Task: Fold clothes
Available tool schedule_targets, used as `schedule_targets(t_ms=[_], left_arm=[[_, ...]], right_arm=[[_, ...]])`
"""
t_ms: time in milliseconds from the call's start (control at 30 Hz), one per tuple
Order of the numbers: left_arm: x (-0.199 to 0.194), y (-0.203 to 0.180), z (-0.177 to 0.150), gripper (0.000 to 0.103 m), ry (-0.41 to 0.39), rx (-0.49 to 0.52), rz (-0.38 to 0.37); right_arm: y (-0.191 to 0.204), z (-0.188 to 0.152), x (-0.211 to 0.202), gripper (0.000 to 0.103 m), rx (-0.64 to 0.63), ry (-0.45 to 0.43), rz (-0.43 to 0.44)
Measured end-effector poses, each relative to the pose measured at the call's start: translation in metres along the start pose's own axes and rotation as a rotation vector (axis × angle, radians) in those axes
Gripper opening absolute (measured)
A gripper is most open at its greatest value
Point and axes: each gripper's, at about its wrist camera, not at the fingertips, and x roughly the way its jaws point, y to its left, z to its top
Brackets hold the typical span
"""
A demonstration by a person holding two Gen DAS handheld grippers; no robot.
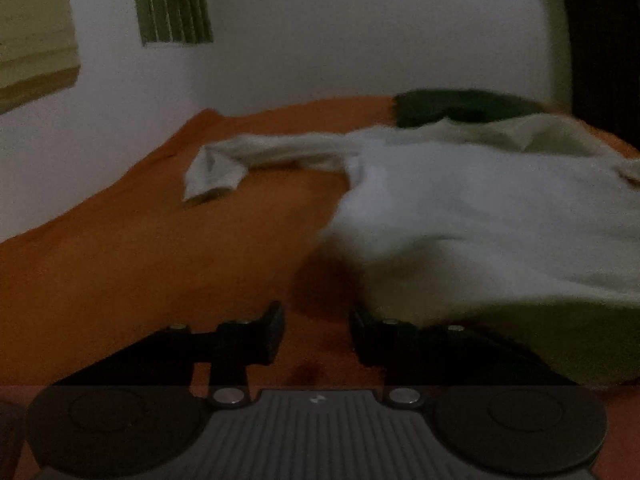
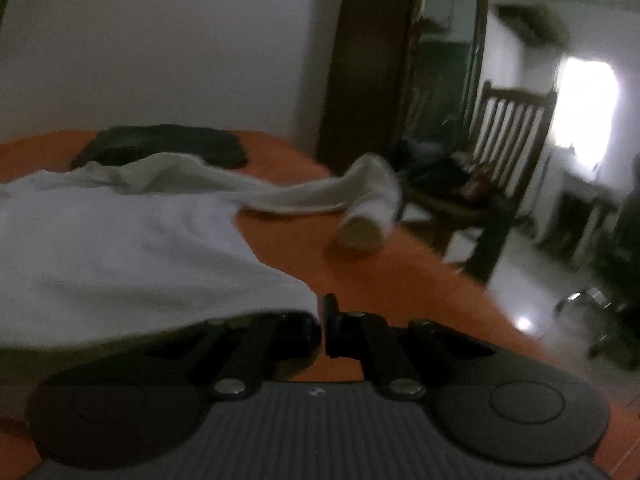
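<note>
Garment: white long-sleeved cotton top (image 1: 460, 208) spread on the orange-sheeted bed (image 1: 140, 264), sleeves stretched out sideways.
Left claw (image 1: 316, 330): jaws apart, nothing between them, hem just beside its right finger.
Right claw (image 2: 323, 326): jaws together, pinching the top's hem corner.
Behind: dark folded cloth (image 2: 168, 146).

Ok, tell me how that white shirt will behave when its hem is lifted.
The shirt looks floppy: it drapes in soft folds over the bed. Probably light. Its sleeves would likely trail and drag.
</note>
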Motion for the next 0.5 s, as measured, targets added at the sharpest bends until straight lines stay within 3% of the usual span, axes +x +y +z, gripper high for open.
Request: schedule_targets(t_ms=[100,200,267,400,500], left_arm=[[0.009,0.009,-0.004,0.036,0.027,-0.006,-0.062],[-0.003,0.006,-0.002,0.077,-0.039,0.048,-0.048],[-0.02,0.002,-0.002,0.08,-0.078,0.071,-0.064],[-0.036,-0.025,-0.01,0.082,-0.087,0.169,-0.136],[-0.026,-0.04,-0.006,0.082,-0.029,0.173,-0.189]], right_arm=[[-0.004,-0.003,0.019,0.008,-0.07,0.077,0.07],[-0.007,-0.013,0.03,0.017,-0.056,0.144,0.138],[-0.009,-0.018,0.033,0.025,-0.03,0.162,0.136],[-0.013,-0.026,0.039,0.027,0.028,0.18,0.112],[-0.009,-0.025,0.046,0.027,0.019,0.185,0.115]])
